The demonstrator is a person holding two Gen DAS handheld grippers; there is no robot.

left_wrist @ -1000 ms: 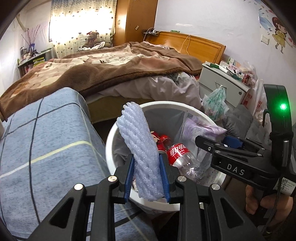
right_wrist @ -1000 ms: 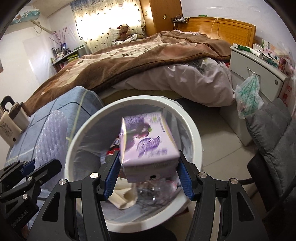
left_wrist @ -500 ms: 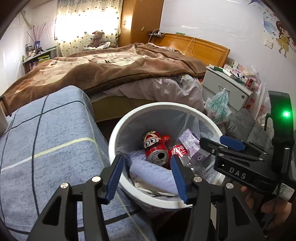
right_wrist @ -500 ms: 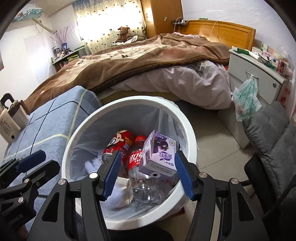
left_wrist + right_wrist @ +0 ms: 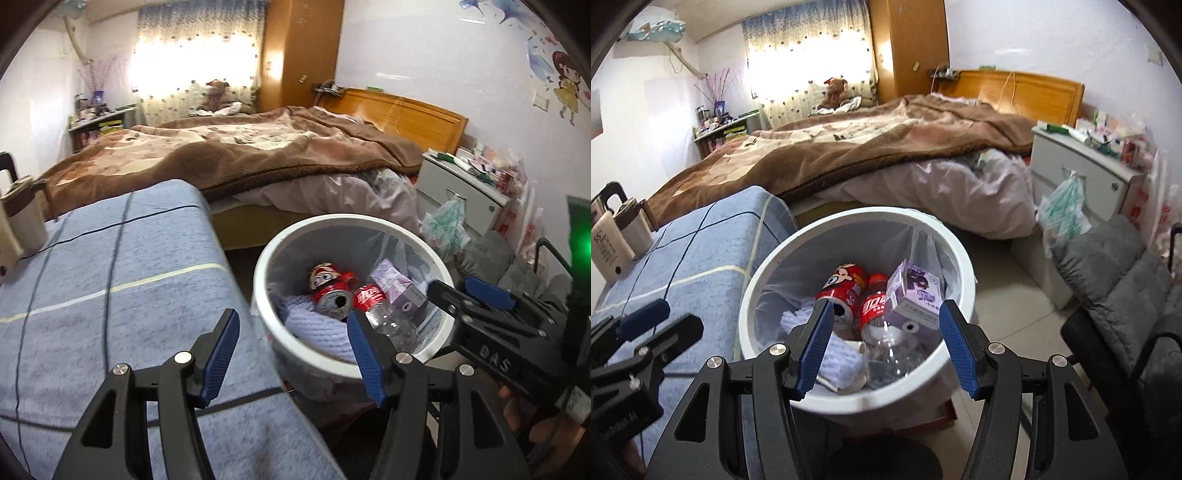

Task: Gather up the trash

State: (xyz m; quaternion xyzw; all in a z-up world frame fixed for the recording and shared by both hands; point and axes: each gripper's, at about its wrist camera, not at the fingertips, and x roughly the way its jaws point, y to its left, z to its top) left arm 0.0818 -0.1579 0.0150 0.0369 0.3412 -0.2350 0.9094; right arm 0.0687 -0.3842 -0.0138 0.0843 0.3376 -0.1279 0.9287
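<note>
A white trash bin [image 5: 266,258] [image 5: 964,258] stands on the floor beside a blue-covered table. Inside lie a red can [image 5: 330,291] [image 5: 844,286], a clear plastic bottle with a red label [image 5: 384,310] [image 5: 877,314], a purple carton [image 5: 397,286] [image 5: 916,293] and a pale foam net sleeve [image 5: 314,328] [image 5: 838,350]. My left gripper [image 5: 291,350] is open and empty over the bin's left rim and the table edge. My right gripper [image 5: 884,345] is open and empty above the bin; it also shows in the left wrist view [image 5: 480,306].
The blue checked table cover [image 5: 92,295] [image 5: 683,266] lies left of the bin, with a white appliance [image 5: 613,236] at its far end. A bed with a brown blanket [image 5: 240,155] is behind. A grey cushioned chair [image 5: 1115,280] and a nightstand [image 5: 1078,173] stand at the right.
My left gripper opened and dropped the foam sleeve into the bin, then shifted left. My right gripper opened and dropped the purple carton into the bin.
</note>
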